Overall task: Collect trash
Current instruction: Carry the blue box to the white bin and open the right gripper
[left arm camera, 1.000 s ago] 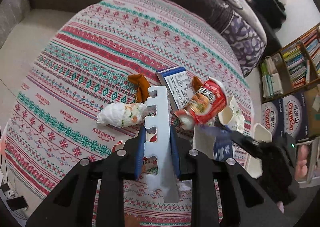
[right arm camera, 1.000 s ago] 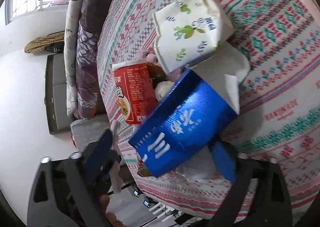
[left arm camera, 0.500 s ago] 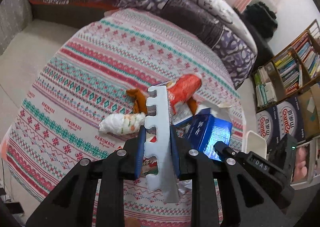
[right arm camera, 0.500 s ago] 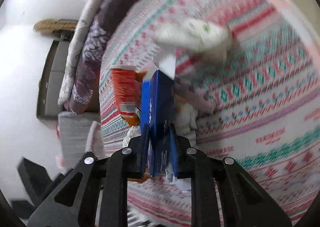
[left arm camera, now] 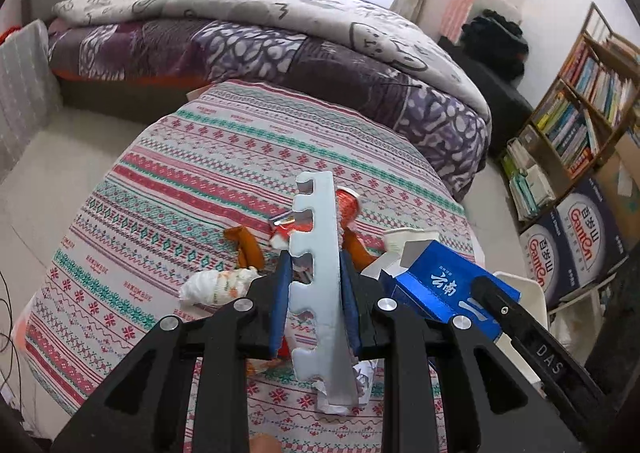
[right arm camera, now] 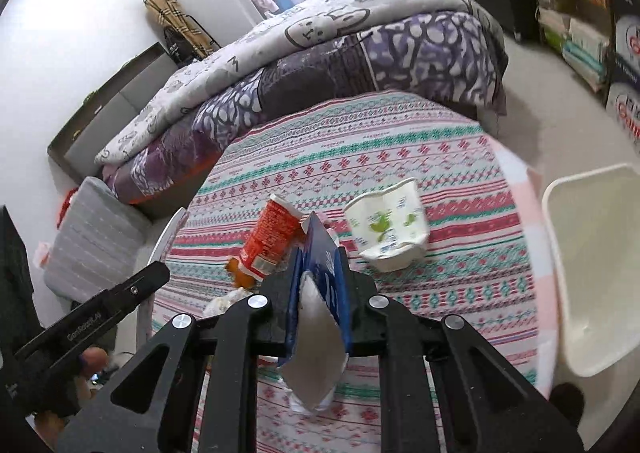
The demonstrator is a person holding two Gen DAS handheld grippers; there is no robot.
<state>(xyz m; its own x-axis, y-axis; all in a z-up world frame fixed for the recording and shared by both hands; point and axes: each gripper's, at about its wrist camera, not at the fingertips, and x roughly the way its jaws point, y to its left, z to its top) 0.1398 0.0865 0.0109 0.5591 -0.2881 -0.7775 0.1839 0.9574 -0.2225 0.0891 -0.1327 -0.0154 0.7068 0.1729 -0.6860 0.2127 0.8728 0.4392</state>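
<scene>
My left gripper [left arm camera: 315, 269] is shut on a pale grey notched foam strip [left arm camera: 318, 265] that stands upright between its blue pads. My right gripper [right arm camera: 320, 265] is shut on a flattened blue carton [right arm camera: 320, 269], lifted above the table; in the left wrist view the same blue carton [left arm camera: 436, 285] hangs at the right. On the patterned tablecloth [right arm camera: 400, 157] lie a red snack tube [right arm camera: 272, 237], a crushed white paper cup [right arm camera: 390, 229], orange peel [left arm camera: 246, 245] and a crumpled white wrapper [left arm camera: 216, 283]. A white bin [right arm camera: 592, 269] stands at the table's right edge.
A bed with a purple and white quilt [left arm camera: 280, 37] runs behind the round table. Bookshelves [left arm camera: 580, 113] and printed cardboard boxes [left arm camera: 576, 241] stand at the right. A grey cushion [right arm camera: 92, 237] lies on the floor at the left.
My right gripper closed on the blue carton, rolled upright and lifted it off the table. My left gripper rose and tilted up with the foam strip, so the bed came into view.
</scene>
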